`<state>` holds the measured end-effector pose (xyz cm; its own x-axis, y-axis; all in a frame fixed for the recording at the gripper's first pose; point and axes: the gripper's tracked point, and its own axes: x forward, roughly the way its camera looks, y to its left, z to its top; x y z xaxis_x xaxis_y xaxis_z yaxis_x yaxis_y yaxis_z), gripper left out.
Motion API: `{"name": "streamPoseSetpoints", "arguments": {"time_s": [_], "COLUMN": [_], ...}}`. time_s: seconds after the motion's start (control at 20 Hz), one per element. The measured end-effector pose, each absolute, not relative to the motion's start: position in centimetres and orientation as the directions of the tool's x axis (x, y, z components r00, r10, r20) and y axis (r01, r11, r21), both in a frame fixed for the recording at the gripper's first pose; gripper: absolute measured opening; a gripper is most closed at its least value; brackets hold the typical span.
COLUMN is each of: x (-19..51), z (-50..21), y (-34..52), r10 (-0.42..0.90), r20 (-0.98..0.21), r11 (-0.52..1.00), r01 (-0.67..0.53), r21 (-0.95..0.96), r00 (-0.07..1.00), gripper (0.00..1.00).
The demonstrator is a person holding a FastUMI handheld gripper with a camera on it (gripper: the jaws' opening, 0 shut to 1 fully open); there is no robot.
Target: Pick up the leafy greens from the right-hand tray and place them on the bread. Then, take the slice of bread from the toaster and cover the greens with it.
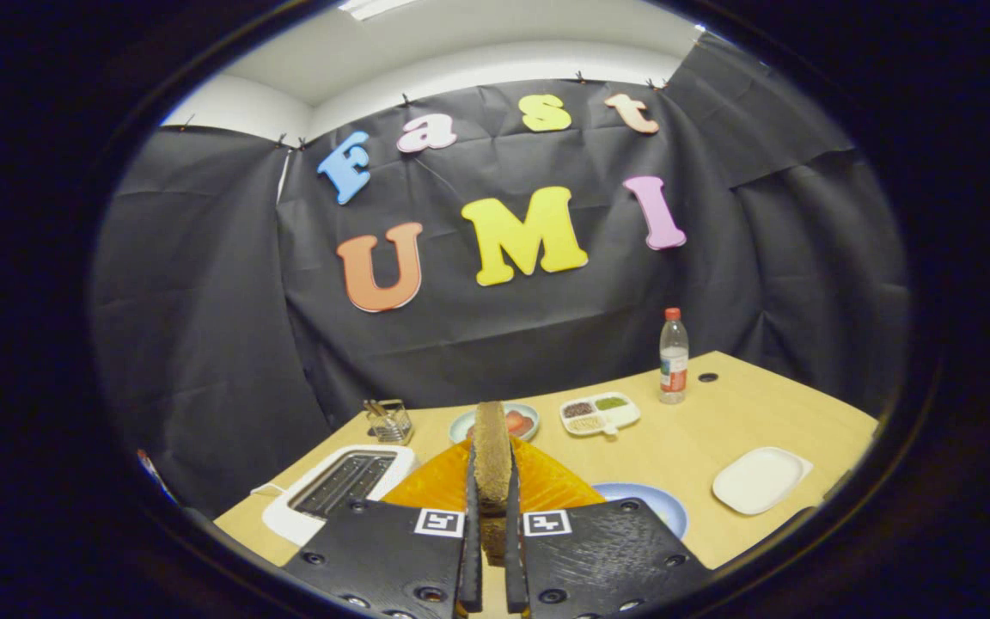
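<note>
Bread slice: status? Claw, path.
Claw shut on bread slice, held upright on edge, lifted. Toaster beside the fingers, slots empty. Blue plate just ahead; nothing seen in between.

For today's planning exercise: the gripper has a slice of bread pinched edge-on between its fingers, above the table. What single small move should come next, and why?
Probably carry the slice of bread toward the blue plate just right of the fingers and begin lowering. The gripper is shut on the slice, which stands upright and clear of the toaster, whose slots look empty. Whether greens lie on that plate is hidden behind the fingers.
</note>
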<state>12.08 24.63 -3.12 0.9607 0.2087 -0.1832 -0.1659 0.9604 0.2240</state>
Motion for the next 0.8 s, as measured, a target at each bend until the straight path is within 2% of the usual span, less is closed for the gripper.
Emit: {"name": "streamPoseSetpoints", "arguments": {"time_s": [0.5, 0.8], "x": [14.6, 15.5], "z": [-10.8, -13.9], "y": [22.4, 19.7], "r10": [0.186, 0.179], "r20": [-0.264, -0.269], "r11": [0.926, 0.884], "r01": [-0.079, -0.034], "r21": [0.37, 0.467], "r00": [0.946, 0.946], "gripper": [0.1, 0.1]}}
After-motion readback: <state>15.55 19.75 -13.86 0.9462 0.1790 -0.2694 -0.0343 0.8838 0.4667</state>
